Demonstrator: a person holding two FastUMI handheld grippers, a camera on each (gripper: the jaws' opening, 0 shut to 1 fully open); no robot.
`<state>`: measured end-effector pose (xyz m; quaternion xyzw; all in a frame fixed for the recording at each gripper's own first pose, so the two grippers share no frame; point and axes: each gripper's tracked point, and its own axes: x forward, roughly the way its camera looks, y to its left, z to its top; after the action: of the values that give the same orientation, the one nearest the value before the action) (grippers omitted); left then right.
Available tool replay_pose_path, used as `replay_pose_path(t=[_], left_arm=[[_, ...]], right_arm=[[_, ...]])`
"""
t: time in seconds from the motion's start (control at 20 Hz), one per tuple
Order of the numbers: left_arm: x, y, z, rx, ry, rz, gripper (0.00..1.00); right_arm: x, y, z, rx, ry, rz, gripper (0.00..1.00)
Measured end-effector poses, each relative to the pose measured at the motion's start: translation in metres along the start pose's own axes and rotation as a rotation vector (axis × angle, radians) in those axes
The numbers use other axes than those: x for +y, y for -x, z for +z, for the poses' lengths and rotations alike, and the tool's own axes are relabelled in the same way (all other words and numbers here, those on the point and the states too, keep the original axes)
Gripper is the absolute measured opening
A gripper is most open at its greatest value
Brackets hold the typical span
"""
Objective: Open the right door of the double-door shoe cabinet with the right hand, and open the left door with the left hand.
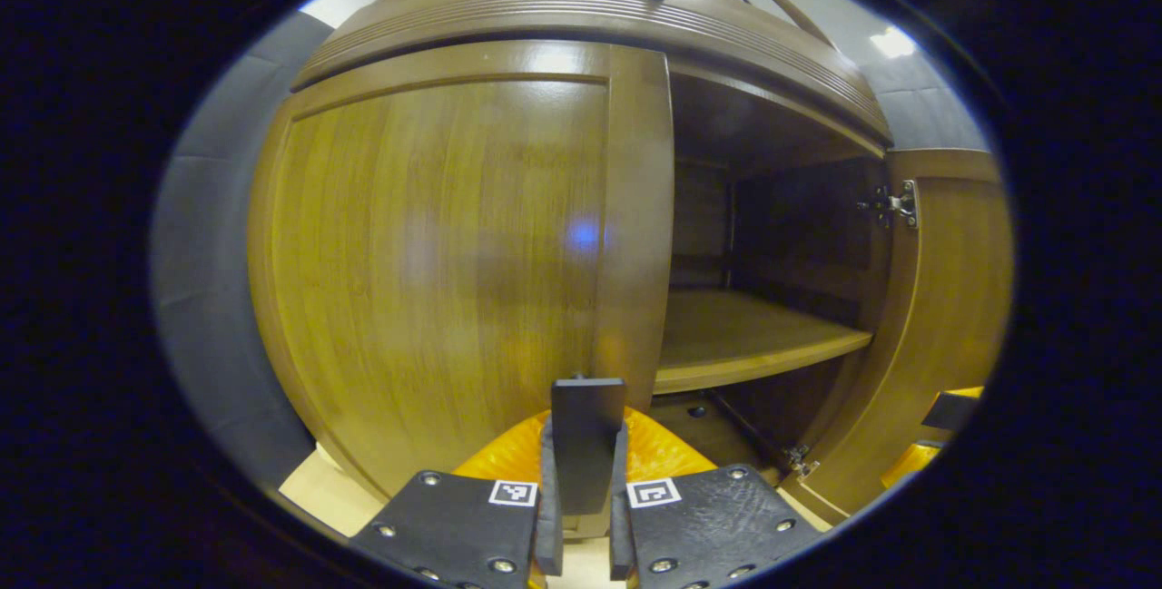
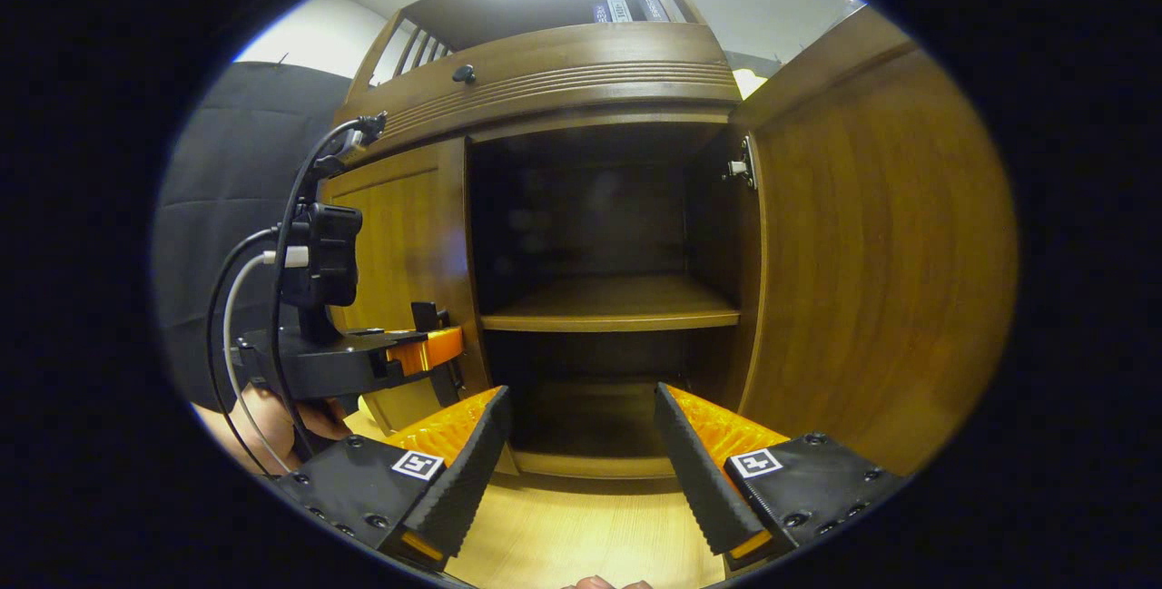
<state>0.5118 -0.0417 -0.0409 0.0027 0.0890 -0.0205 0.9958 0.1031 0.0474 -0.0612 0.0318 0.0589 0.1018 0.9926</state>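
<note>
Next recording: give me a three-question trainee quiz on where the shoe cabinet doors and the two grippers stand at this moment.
1. True or false: the right door is swung open.
2. What does the left gripper clamp? A) the left door's handle B) the shelf C) nothing
3. Fill in: the right gripper's jaws stand ____.

Key: 1 true. 2 A; the left door looks shut. 3 open, holding nothing.
</note>
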Motion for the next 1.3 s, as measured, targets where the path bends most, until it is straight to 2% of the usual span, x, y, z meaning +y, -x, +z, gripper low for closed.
replay_pose_path(t=[0.1,0.15,0.2,0.55,0.6,0.75,0.8,0.95,1.0,1.05,1.3], left_arm=[[-0.002,-0.001,0.001,-0.006,-0.017,-0.011,0.13],[-0.001,0.003,-0.001,-0.001,-0.004,-0.012,0.13],[0.0,0.001,-0.001,-0.002,-0.007,-0.018,0.05],[0.004,0.014,-0.002,-0.009,0.006,-0.027,0.05],[0.004,0.018,-0.002,-0.011,0.006,-0.03,0.05],[0.006,0.034,-0.004,-0.019,0.016,-0.042,0.05],[0.005,0.041,-0.005,-0.02,0.017,-0.046,0.05],[0.008,0.058,-0.007,-0.012,0.016,-0.056,0.05],[0.01,0.064,-0.007,-0.011,0.021,-0.058,0.05],[0.012,0.07,-0.006,-0.011,0.024,-0.059,0.05],[0.022,0.1,-0.011,-0.01,0.022,-0.043,0.05]], right_arm=[[0.0,-0.001,0.001,-0.003,-0.001,-0.004,0.99],[-0.001,0.001,0.002,-0.007,-0.004,-0.007,0.99],[-0.001,0.002,0.003,-0.01,-0.005,-0.008,0.99],[0.002,0.008,0.007,-0.011,0.025,-0.012,0.98],[0.003,0.01,0.006,-0.009,0.025,-0.012,0.93],[0.004,0.012,0.006,0.008,0.032,-0.007,0.93],[0.004,0.011,0.008,0.013,0.036,-0.005,0.98],[0.004,0.013,0.01,0.013,0.052,0.007,0.98],[0.0,0.013,0.012,0.004,0.06,-0.003,0.94],[-0.001,0.014,0.013,-0.003,0.067,-0.012,0.99],[-0.012,0.026,0.014,-0.004,0.071,-0.056,1.0]])
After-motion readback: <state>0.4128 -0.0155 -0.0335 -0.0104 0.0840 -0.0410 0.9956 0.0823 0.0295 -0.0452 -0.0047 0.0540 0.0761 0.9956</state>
